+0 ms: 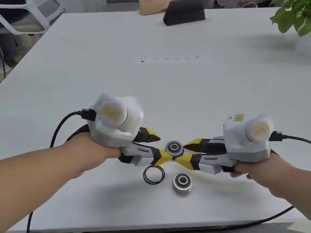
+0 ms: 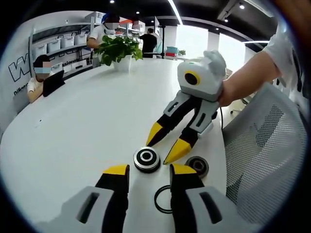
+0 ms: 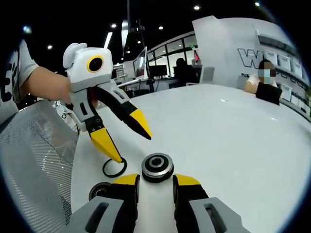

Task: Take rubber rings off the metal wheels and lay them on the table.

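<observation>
A metal wheel (image 1: 174, 147) with a dark outer band lies flat on the white table (image 1: 160, 92), between the tips of both grippers. My left gripper (image 1: 163, 147) points right at it, open, with nothing held. From the other side my right gripper (image 1: 181, 151) faces it, also open. A loose black rubber ring (image 1: 153, 174) lies just in front, beside a second wheel (image 1: 182, 182) with a silvery rim. In the left gripper view the wheel (image 2: 146, 159) sits just beyond my jaw tips. In the right gripper view the wheel (image 3: 157, 166) sits likewise, the ring (image 3: 114, 168) to its left.
A dark stand-like object (image 1: 183, 14) sits at the table's far edge and a green plant (image 1: 294, 17) at the far right. A white chair (image 1: 29, 17) stands at the far left. Cables trail from both grippers near the front edge.
</observation>
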Motion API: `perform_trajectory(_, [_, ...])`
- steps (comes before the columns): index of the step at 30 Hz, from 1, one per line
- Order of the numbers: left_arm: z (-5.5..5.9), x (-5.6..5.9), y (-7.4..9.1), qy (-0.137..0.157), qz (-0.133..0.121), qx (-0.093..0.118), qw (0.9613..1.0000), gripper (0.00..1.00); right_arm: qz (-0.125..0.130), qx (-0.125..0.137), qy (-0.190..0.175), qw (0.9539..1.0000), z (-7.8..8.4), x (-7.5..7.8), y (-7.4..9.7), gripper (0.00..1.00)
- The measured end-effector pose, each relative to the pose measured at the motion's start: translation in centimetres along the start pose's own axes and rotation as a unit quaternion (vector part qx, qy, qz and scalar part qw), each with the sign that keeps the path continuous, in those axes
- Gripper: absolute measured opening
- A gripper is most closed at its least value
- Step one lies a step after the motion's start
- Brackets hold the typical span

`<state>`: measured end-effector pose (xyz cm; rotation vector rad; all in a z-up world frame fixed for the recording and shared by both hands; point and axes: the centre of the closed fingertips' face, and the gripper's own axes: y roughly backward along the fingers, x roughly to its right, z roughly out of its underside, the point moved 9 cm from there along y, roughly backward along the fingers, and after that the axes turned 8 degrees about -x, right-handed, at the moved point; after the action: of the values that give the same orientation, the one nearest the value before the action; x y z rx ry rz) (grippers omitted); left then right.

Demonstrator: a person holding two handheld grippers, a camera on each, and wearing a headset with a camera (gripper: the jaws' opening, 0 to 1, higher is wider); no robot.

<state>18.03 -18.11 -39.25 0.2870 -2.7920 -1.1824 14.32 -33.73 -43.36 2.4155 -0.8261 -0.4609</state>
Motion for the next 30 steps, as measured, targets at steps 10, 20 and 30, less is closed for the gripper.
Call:
perform_trajectory(10, [0.0, -0.2, -0.8, -0.001, 0.002, -0.005, 1.0000, 0.24, 0.000, -0.002, 0.002, 1.0000, -0.1, 0.0, -0.3, 0.24])
perform_trajectory(20, [-0.2, -0.3, -1.7, 0.000, 0.002, -0.008, 1.0000, 0.19, 0.001, 0.000, 0.002, 1.0000, -0.1, 0.2, -0.3, 0.21])
perform_trajectory(30, [-0.5, -0.3, -2.2, -0.008, 0.002, -0.012, 0.9999, 0.15, 0.000, -0.002, 0.003, 1.0000, 0.1, 0.2, -0.2, 0.20])
